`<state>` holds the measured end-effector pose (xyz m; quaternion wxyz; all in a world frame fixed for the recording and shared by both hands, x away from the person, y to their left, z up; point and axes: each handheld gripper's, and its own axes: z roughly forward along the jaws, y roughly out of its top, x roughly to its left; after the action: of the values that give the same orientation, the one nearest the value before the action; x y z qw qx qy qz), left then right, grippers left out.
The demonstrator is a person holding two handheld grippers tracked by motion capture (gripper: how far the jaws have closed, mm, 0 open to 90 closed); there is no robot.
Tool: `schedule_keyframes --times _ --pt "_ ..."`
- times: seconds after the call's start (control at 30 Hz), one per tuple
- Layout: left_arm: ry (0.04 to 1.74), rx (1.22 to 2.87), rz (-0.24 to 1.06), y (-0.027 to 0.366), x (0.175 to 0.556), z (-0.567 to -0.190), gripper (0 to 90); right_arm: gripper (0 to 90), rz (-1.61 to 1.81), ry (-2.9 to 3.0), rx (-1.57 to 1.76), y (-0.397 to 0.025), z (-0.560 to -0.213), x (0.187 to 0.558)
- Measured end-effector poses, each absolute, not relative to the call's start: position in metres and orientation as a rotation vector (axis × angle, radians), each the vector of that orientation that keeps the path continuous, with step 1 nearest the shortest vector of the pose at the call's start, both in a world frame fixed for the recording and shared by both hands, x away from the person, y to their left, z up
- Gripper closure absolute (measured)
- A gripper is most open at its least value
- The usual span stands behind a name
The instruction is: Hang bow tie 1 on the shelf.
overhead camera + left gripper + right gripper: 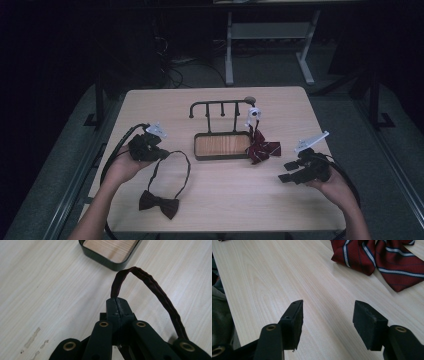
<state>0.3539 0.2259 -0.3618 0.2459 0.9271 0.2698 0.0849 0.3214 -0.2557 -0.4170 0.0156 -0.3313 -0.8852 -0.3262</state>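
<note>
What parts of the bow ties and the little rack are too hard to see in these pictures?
- Dark bow tie: in the left gripper view, the left gripper pinches its strap; the bow is cut off by the frame.
- Striped bow tie: the right gripper view's top edge cuts it off.
- Rack: in the high view its hooks are too small and dark to make out.
- White piece on the rack: too small to identify.

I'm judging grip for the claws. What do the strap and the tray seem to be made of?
Strap: looks like dark woven fabric, matte; it bends limply in the left claw. Tray: probably dark metal rim, smooth, with a wood-grain floor.
</note>
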Motion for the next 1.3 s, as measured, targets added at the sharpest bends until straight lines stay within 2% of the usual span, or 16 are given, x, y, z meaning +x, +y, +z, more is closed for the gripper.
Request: schedule_keyframes --times 1.3 --pt "0.638 2.520 0.280 0.216 0.345 -0.311 90.0 42.3 -1.026 -2.752 -1.024 -0.258 -0.416 0.320"
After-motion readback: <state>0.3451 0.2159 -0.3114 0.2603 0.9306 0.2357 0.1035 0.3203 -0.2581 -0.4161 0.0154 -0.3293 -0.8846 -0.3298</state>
